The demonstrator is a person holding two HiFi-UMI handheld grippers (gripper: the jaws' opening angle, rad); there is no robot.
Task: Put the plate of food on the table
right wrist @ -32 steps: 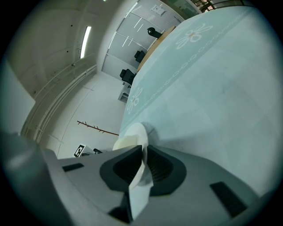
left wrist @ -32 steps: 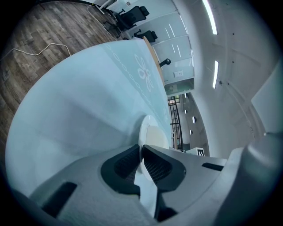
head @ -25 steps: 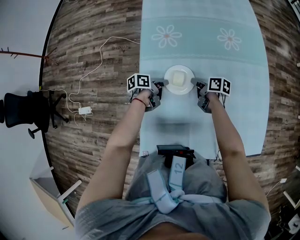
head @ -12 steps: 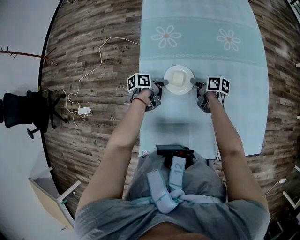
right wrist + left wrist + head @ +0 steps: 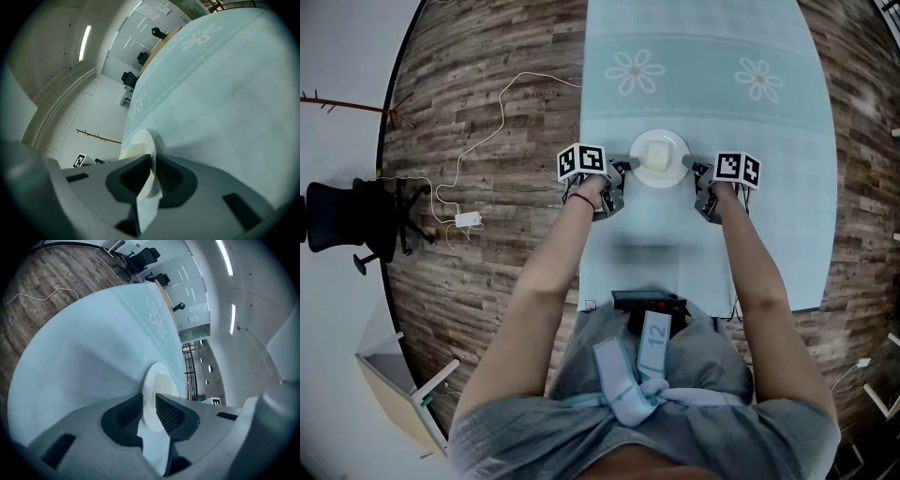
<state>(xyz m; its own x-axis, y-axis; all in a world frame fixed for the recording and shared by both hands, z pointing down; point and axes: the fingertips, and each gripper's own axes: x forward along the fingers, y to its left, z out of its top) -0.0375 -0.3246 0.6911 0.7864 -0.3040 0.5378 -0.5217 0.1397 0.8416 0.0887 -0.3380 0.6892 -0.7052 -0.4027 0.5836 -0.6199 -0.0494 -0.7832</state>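
left gripper (image 5: 623,170) and right gripper (image 5: 695,170), jaws clamped on opposite rims, carry the plate (image 5: 660,136) level between them, worktop (image 5: 769,216) right beneath.

Bright ceiling strip lights (image 5: 224,256); soft shadows; heavy fisheye warp, dark edges.
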